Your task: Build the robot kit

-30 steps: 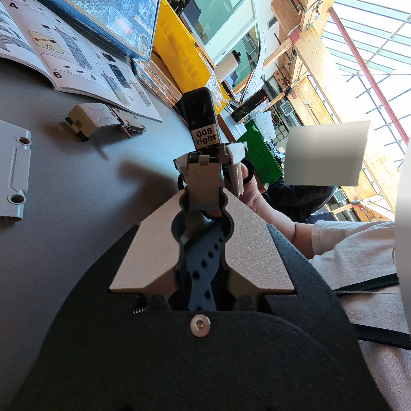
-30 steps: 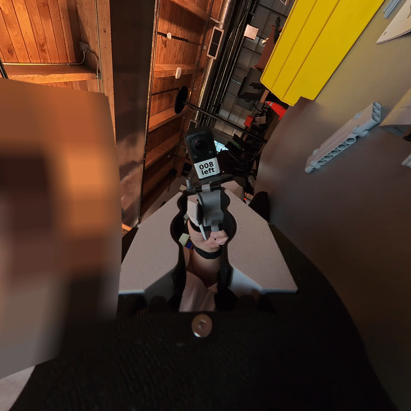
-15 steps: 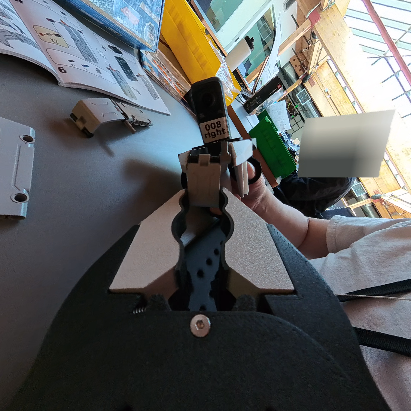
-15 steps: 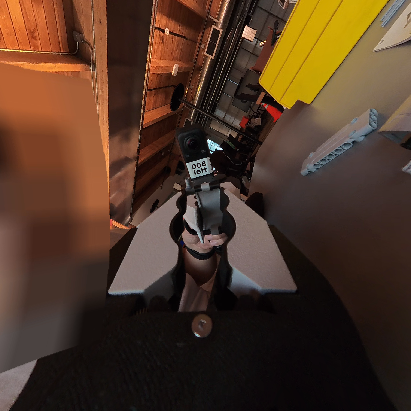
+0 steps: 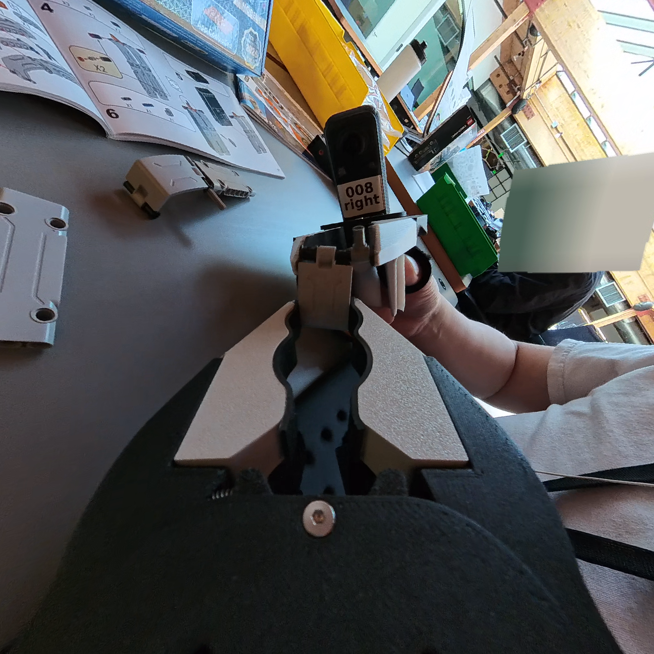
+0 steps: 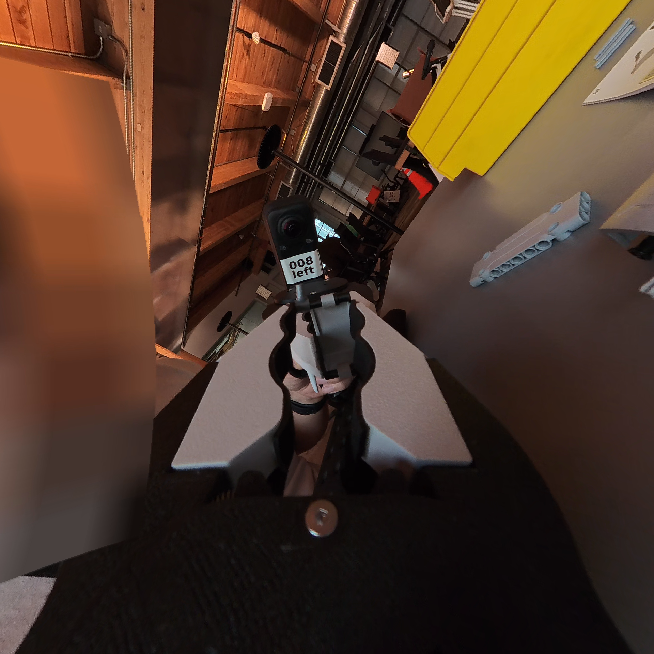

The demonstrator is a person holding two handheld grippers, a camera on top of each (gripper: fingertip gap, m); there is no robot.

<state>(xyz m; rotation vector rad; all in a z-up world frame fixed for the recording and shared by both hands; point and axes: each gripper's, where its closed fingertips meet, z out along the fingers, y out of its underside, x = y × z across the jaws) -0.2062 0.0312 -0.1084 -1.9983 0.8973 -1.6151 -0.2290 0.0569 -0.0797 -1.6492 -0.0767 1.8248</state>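
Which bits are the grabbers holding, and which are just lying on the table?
Held: grey-and-blue piece, gripped by the left gripper and the right gripper.

Lying about: flat grey panel, beige hinged part, instruction booklet, grey holed beam, all on the table.

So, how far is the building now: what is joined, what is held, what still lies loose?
Joined: a beige sub-assembly lies built on the table. In hand: the left gripper and the right gripper are both shut on a dark blue holed beam that seems to carry a grey panel. Loose: a flat grey plate and a light grey beam. The booklet lies open.
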